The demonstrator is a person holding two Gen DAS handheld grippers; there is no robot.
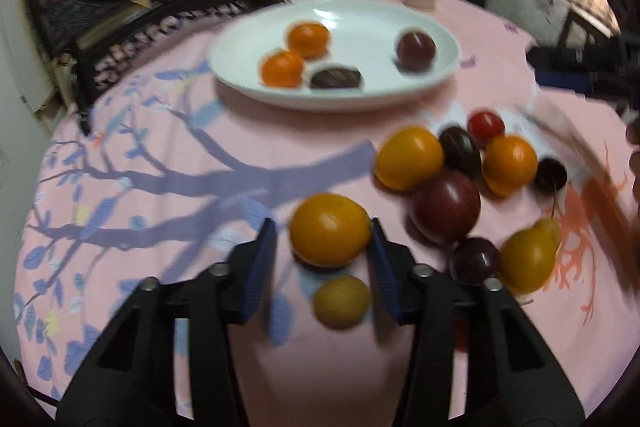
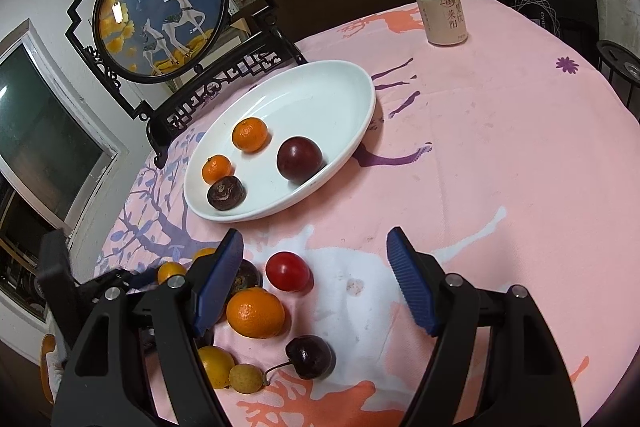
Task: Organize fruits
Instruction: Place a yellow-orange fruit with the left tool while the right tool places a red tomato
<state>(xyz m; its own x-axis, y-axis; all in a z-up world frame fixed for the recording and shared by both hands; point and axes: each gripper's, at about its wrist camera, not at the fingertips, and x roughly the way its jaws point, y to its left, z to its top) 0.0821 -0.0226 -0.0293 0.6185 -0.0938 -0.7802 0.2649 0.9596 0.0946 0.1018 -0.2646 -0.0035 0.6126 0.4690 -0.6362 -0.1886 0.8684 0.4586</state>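
The table (image 2: 500, 147) is carrying the plate (image 2: 320, 87) at far centre, holding four fruits. The left gripper (image 1: 324, 231) is standing open around an orange fruit (image 1: 329, 229), contact blurred. The right gripper (image 2: 316, 259) is hanging wide open, empty, its left finger hiding part of the near fruit pile (image 2: 256, 311).

A drink can (image 2: 441, 13) stands on the pink tablecloth (image 2: 500, 147) — a framed deer screen (image 2: 162, 11) behind.
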